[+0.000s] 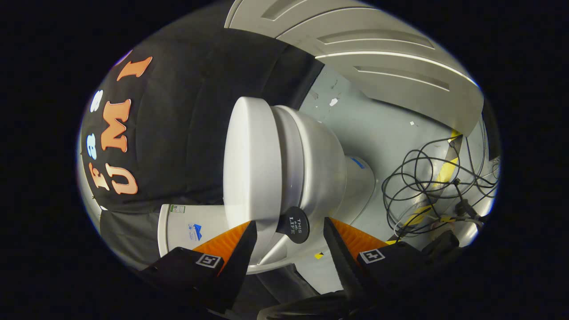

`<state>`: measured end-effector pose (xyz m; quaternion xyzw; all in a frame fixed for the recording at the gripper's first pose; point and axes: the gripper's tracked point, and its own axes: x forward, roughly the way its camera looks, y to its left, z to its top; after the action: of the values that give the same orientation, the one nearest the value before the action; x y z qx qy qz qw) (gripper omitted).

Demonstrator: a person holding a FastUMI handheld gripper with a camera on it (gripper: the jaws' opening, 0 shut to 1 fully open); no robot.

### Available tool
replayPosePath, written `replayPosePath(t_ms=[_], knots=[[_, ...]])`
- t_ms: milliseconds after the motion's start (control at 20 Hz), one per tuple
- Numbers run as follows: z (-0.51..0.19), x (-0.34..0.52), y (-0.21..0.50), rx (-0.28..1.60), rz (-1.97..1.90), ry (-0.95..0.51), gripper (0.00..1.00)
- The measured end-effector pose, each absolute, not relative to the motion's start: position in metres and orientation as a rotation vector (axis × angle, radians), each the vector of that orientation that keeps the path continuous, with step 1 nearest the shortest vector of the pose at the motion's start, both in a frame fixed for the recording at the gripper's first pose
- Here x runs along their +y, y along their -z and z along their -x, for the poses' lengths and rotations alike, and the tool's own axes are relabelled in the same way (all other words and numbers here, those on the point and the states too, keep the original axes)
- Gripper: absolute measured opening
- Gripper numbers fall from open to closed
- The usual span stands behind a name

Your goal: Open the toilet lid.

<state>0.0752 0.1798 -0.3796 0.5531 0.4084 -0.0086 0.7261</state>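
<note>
While gripper [289,231] fingers stand wide apart, empty, straddling the front edge of the closed toilet lid [251,160] just ahead, judged stiff, smooth, slippery plastic, light on its hinge, best taken at the front lip near the black round tab [295,224]
</note>
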Motion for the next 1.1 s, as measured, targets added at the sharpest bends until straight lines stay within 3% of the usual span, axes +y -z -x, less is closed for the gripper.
replayPosePath(t_ms=[150,450,550,650,750,850,1050,1100], knots=[[-0.086,0.167,0.372,0.819,-1.234,0.031,0.94],[-0.086,0.172,0.372,0.836,-1.278,0.008,0.69],[-0.083,0.171,0.376,0.854,-1.271,0.024,0.69],[-0.084,0.172,0.378,0.864,-1.279,0.026,0.5],[-0.083,0.168,0.381,0.873,-1.268,0.044,0.5],[-0.08,0.166,0.387,0.892,-1.255,0.064,0.2],[-0.08,0.169,0.385,0.889,-1.269,0.057,0.19],[-0.081,0.167,0.382,0.887,-1.27,0.057,0.15]])
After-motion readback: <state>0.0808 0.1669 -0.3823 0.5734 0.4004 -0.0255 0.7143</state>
